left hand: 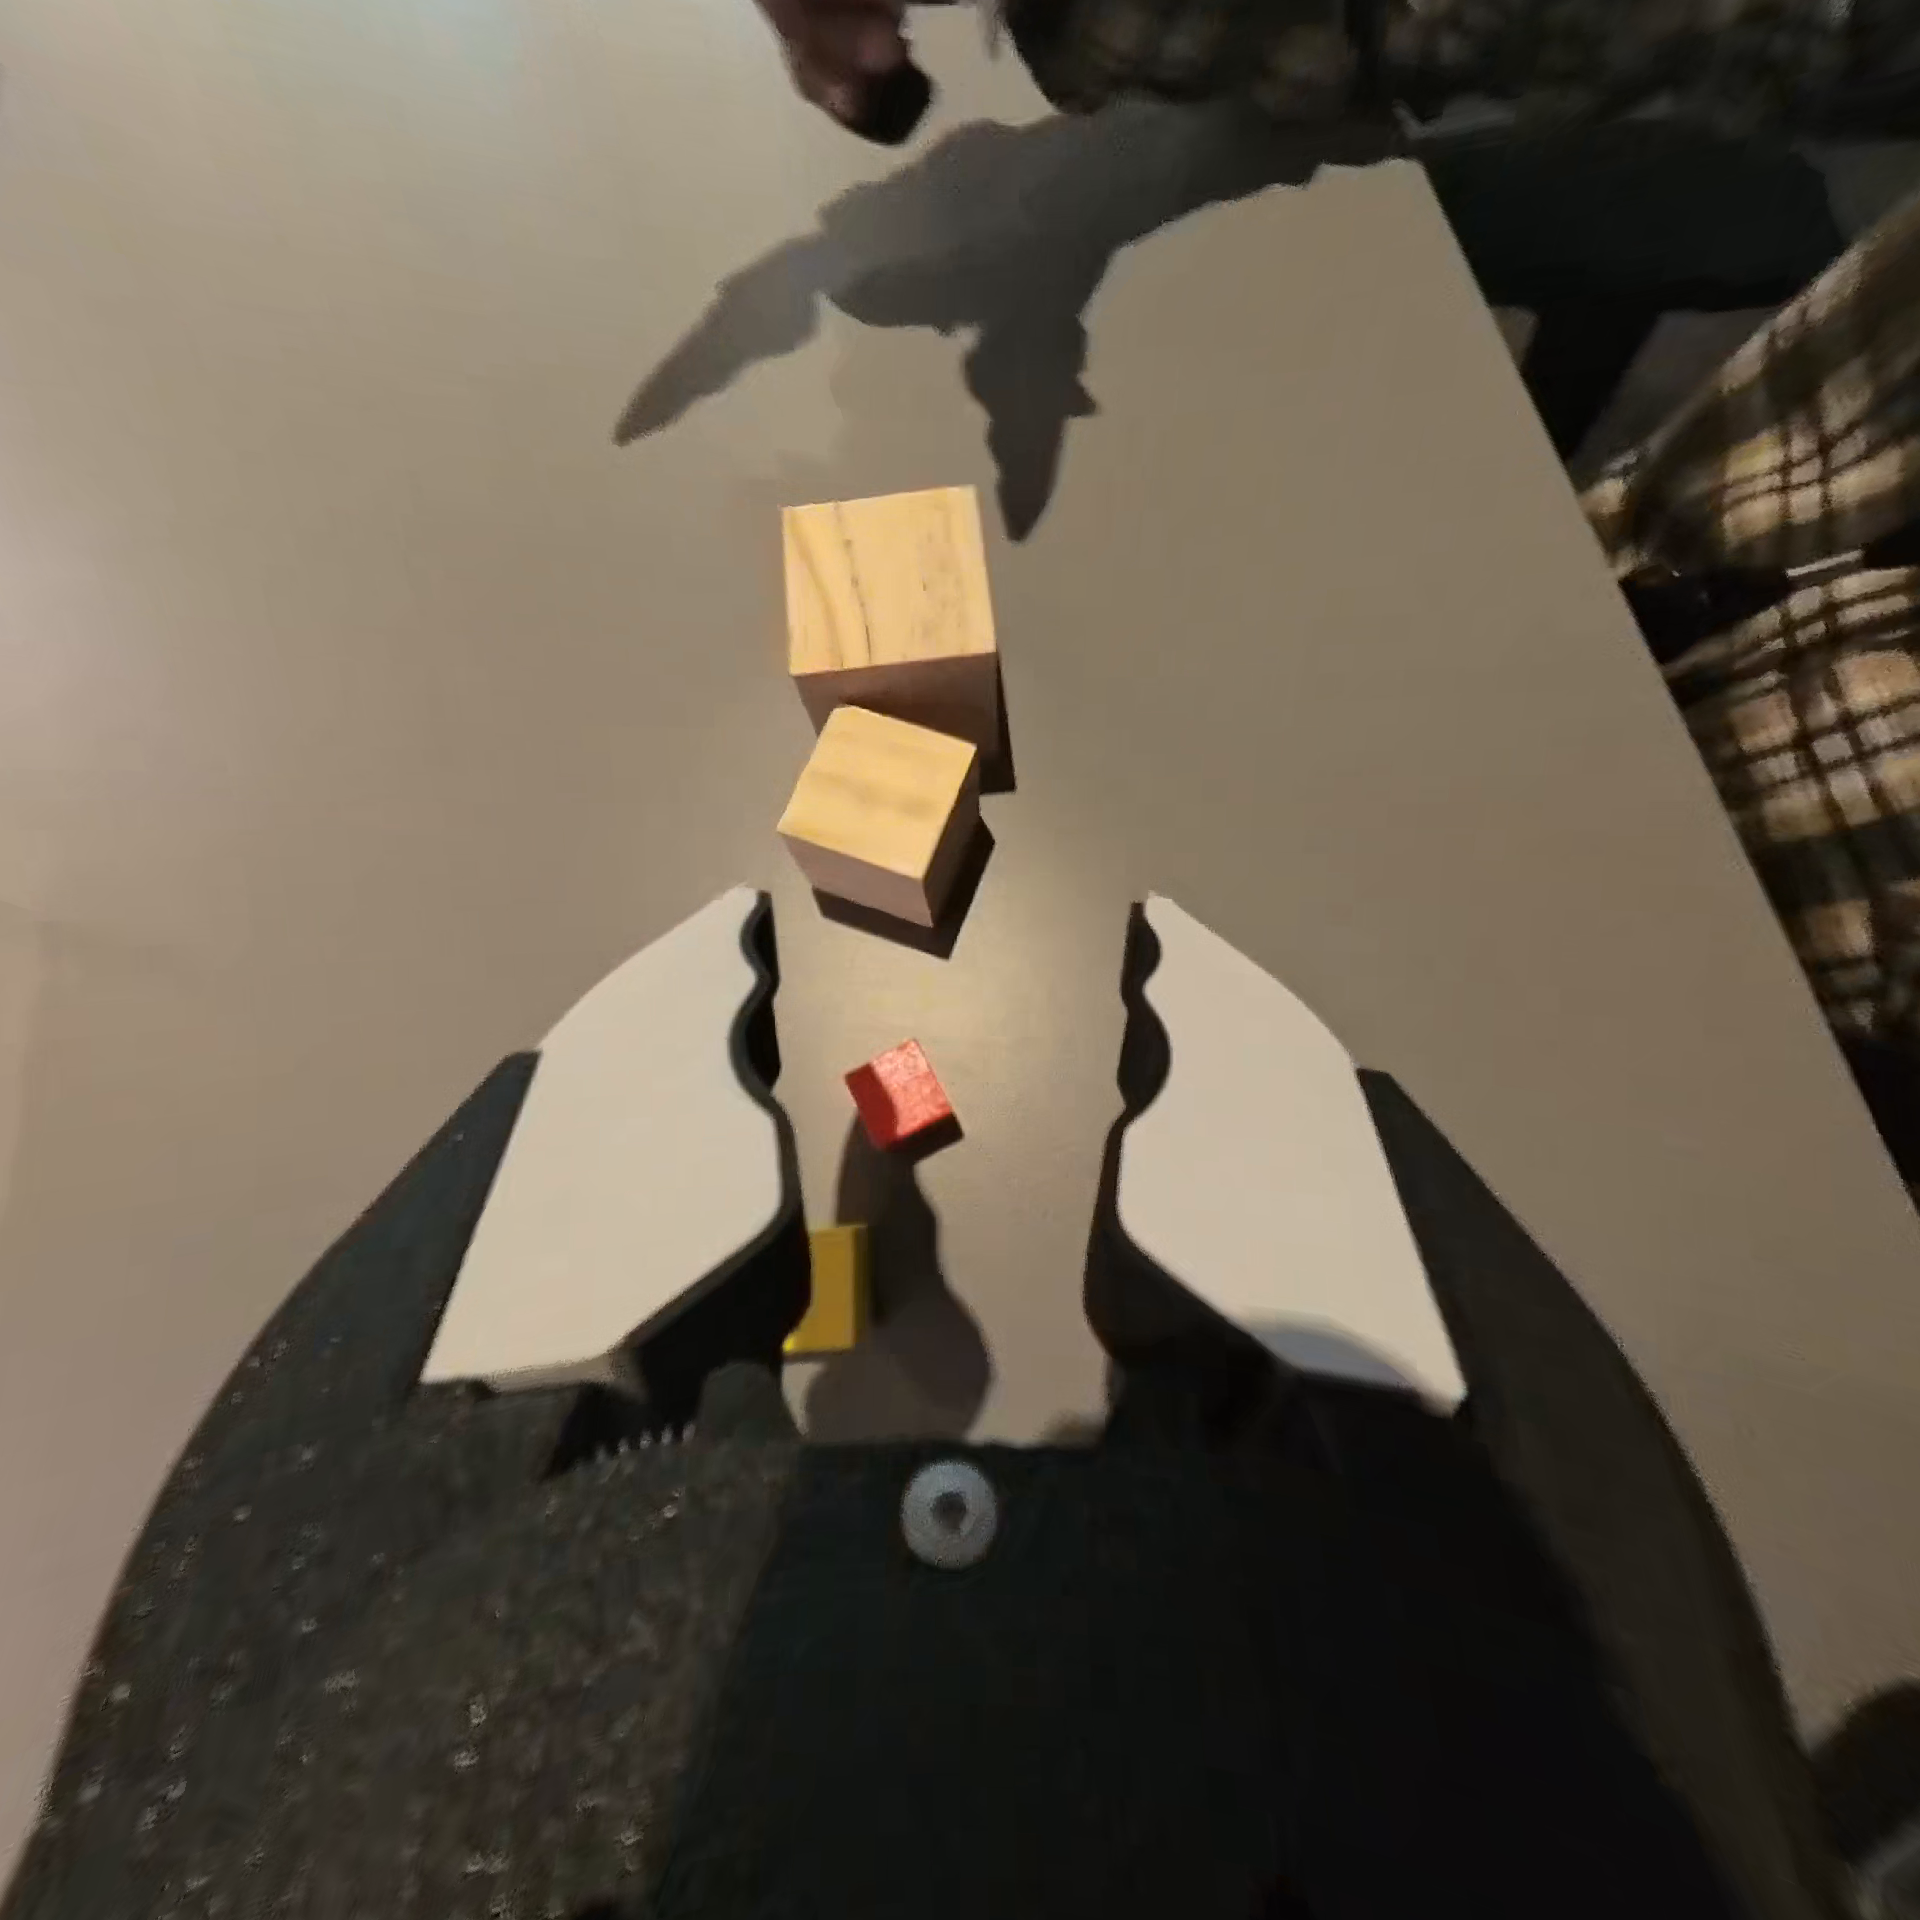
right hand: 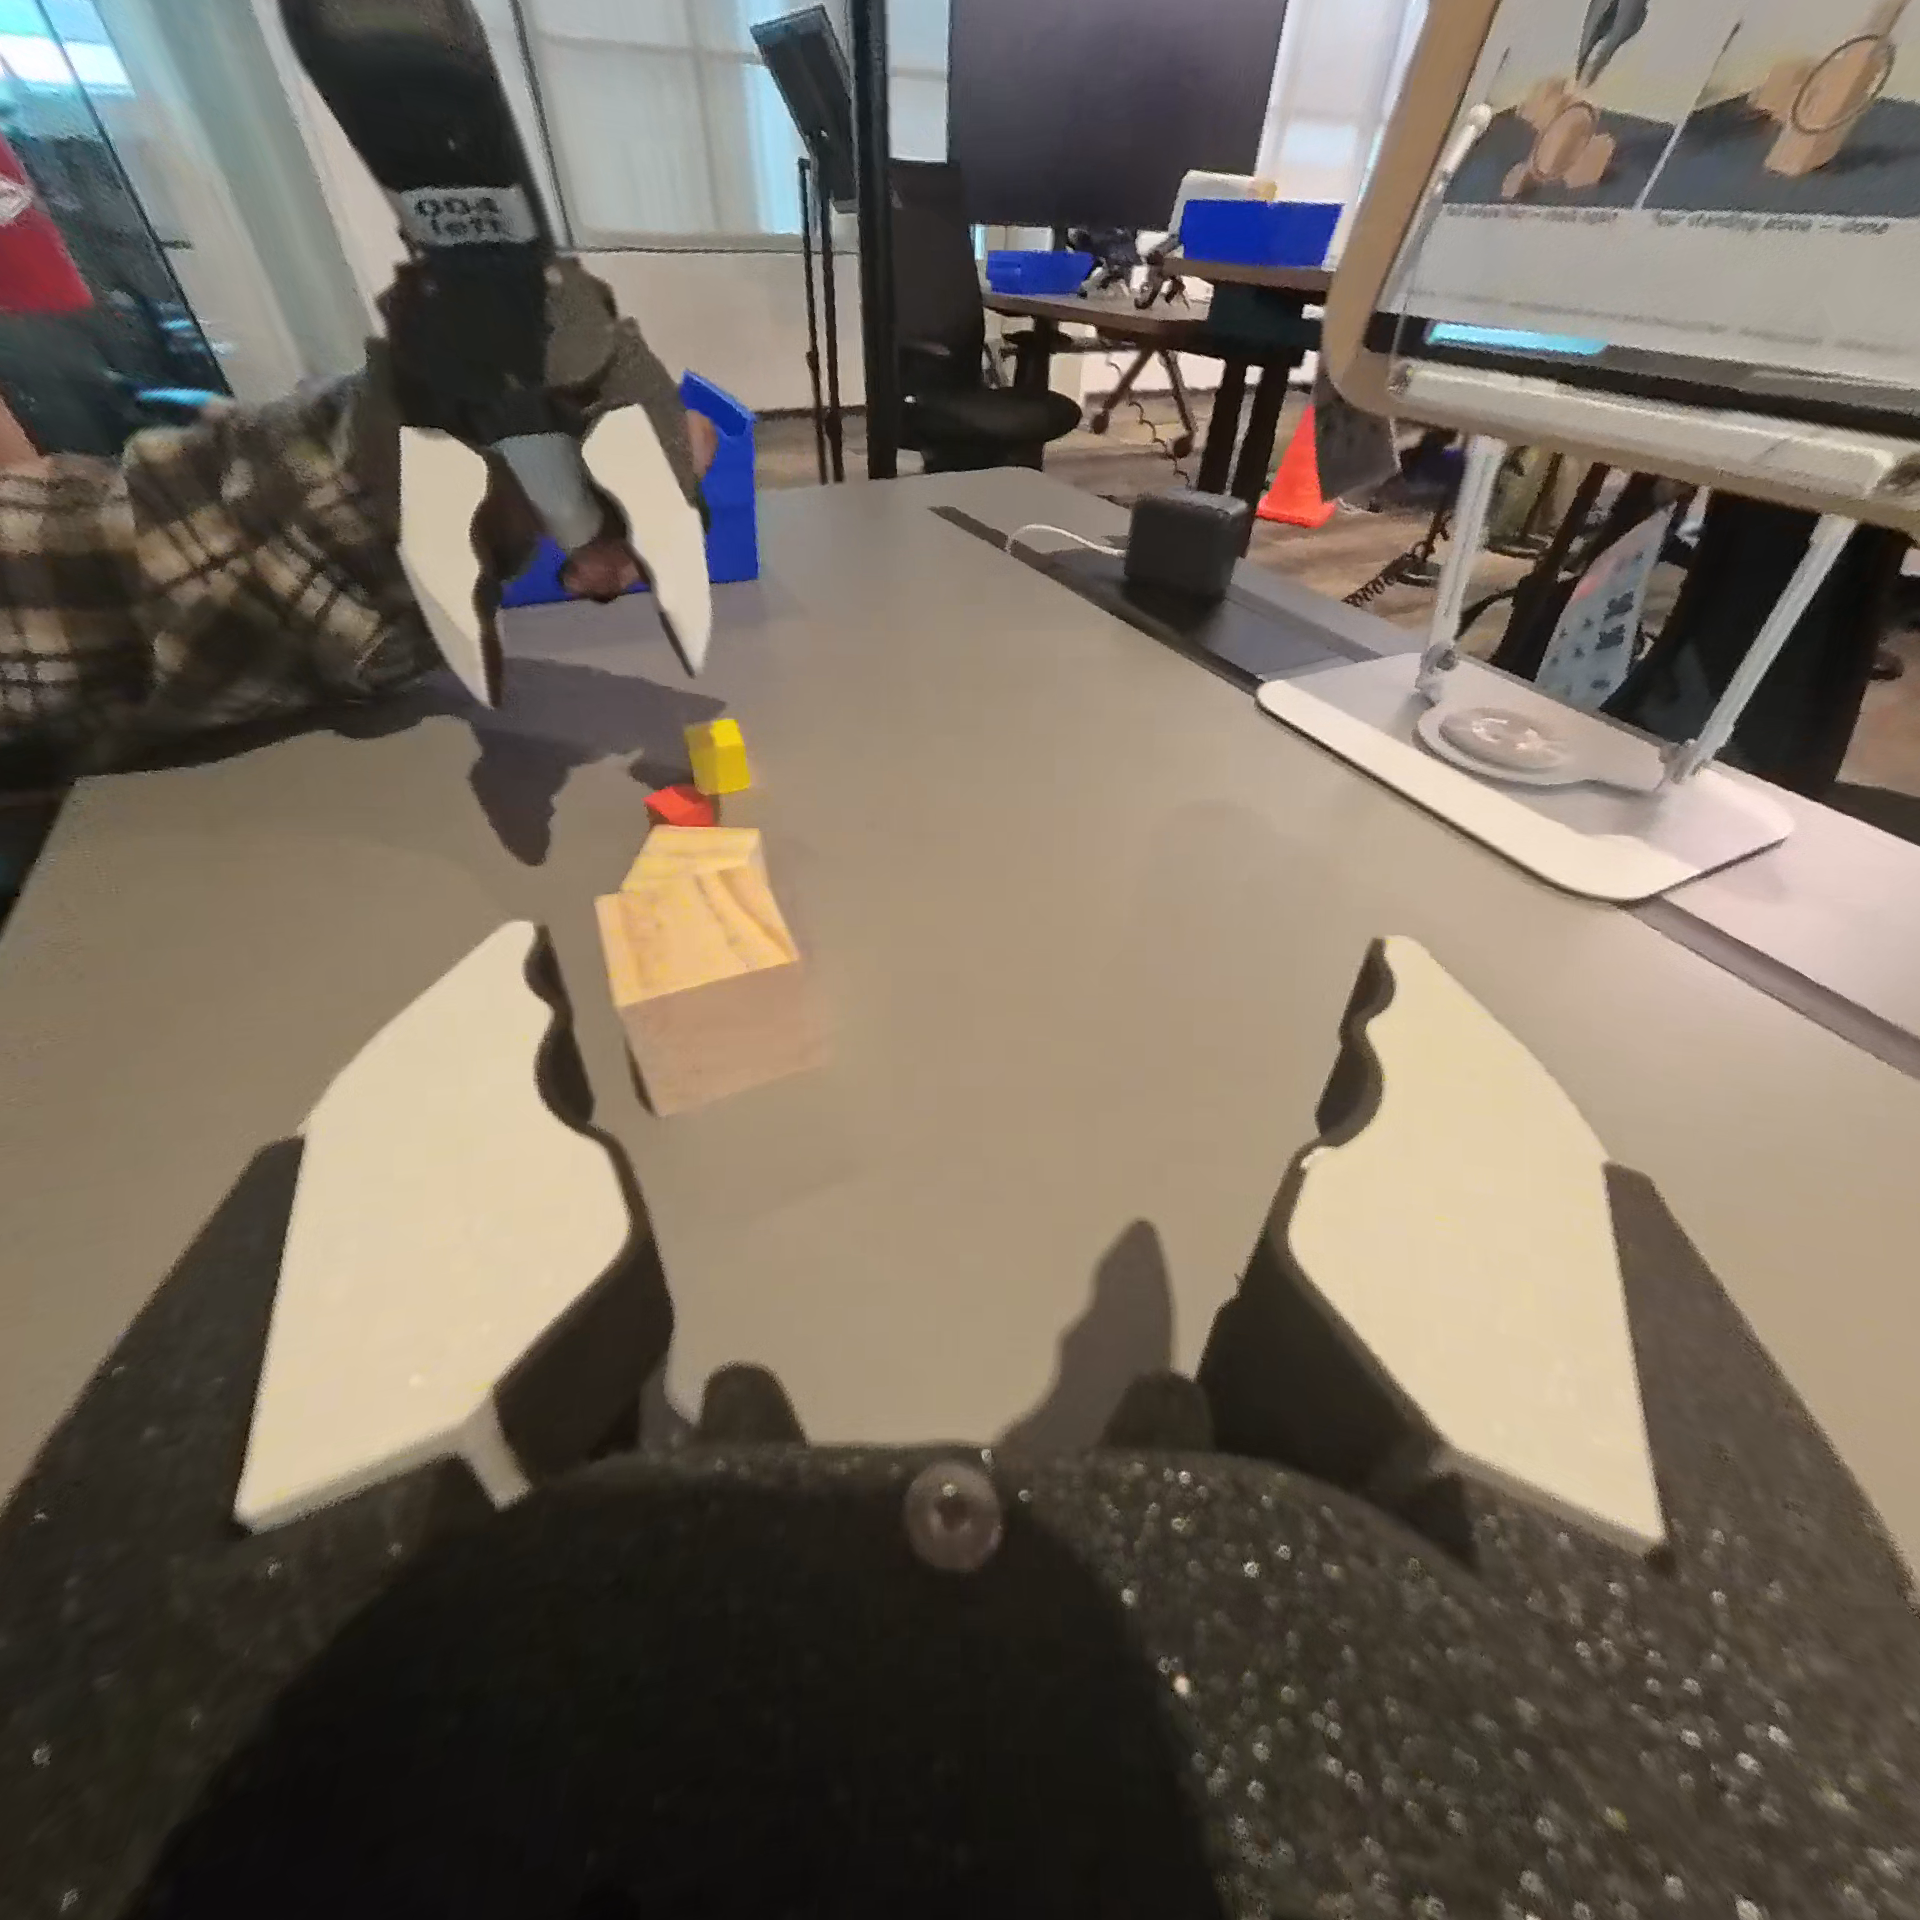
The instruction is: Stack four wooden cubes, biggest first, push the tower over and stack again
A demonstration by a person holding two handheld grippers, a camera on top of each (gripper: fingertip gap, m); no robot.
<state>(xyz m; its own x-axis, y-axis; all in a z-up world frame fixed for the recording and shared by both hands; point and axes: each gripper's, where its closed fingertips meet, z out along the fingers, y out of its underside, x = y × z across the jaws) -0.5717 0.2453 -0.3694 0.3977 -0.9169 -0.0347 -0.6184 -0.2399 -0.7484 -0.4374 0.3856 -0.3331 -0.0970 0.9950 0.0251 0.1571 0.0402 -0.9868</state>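
Behind cubes: blue bin (right hand: 727,499), black box (right hand: 1184,545), tablet stand (right hand: 1558,748).

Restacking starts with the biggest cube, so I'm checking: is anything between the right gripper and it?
Nothing visible: bare grey table lies between the open right gripper and the large natural-wood cube. The smaller cubes lie beyond it.

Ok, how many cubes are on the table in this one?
4, in a loose row, none stacked: the big wooden cube, the smaller wooden cube right beside it, then the red cube, then the yellow cube, partly hidden behind the left gripper's finger.
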